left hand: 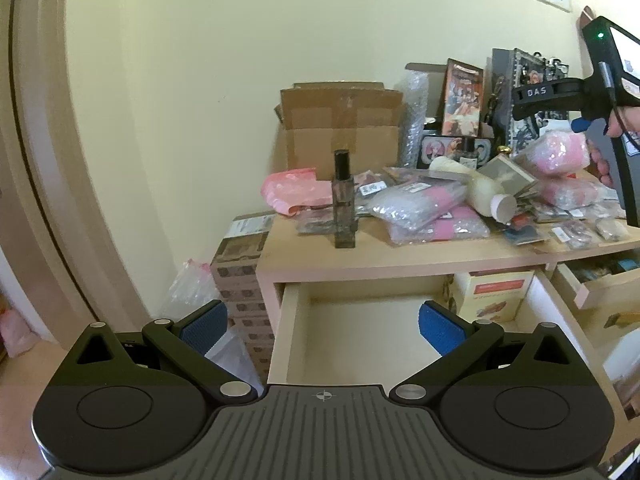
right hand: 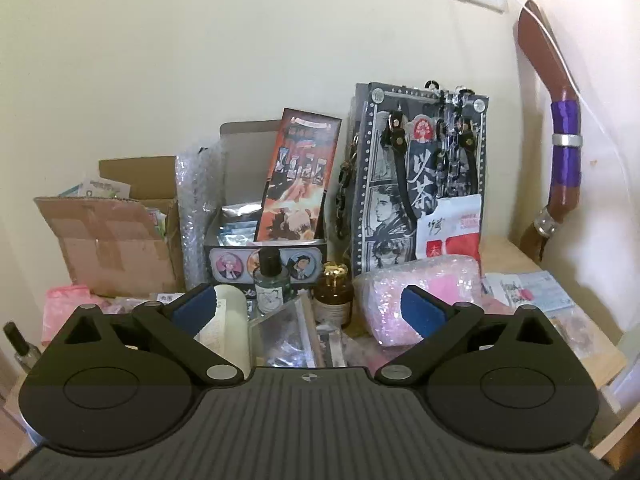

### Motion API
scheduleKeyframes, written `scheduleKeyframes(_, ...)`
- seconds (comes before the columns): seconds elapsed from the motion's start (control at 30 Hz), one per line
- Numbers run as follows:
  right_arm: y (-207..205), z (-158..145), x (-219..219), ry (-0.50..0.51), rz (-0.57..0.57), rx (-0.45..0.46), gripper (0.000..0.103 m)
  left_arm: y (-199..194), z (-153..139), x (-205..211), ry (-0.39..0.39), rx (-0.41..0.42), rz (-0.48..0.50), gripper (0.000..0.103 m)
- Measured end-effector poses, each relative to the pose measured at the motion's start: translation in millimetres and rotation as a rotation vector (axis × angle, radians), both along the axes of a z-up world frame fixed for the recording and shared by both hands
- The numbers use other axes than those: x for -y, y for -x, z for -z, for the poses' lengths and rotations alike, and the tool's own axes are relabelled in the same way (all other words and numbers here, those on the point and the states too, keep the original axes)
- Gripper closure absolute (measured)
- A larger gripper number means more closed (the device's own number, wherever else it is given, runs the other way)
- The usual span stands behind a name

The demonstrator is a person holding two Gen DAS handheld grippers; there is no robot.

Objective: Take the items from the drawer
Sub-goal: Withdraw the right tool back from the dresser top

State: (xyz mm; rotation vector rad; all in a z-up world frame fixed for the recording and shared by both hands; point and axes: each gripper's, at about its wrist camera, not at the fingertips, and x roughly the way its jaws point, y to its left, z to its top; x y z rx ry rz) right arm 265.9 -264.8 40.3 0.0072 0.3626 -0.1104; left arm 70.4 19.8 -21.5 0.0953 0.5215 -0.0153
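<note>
Open drawer point(left hand: 360, 320) under desk point(left hand: 440, 252), tall bottle point(left hand: 344, 200) on desk, cardboard box point(left hand: 340, 120) behind.

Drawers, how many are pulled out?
2. One big open drawer sits under the desk's left part, in front of the left gripper. A second drawer is pulled out at the right, with things inside. The right wrist view shows none; others may be hidden.

We cannot see the front of the open drawer point(left hand: 360, 320), hidden behind the left gripper point(left hand: 322, 330), and the second drawer point(left hand: 600, 284) is cut off at the frame edge.
</note>
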Motion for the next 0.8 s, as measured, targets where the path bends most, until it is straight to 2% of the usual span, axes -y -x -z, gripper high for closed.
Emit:
scheduleKeyframes(0.07,3.5,0.5,-0.6,0.008,-0.004,0.007,0.002,0.2,-0.3,1.1,0.002,0.005,0.002,0.0)
scheduleKeyframes(0.37,36.5,-4.2,-1.7,-0.041,0.025,0.146,0.002,-1.7,-7.8,-1.3,0.043,0.056,-0.054,0.0)
scheduleKeyframes(0.6,67.9,-0.5,2.9,-0.126,0.007,0.148,0.002,-0.1,-15.1,2.9,0.038,0.104,-0.061,0.0)
scheduleKeyframes(0.8,92.3,7.7,1.2,-0.114,-0.025,0.134,0.002,-2.0,-19.8,11.5,0.05,0.122,-0.072,0.0)
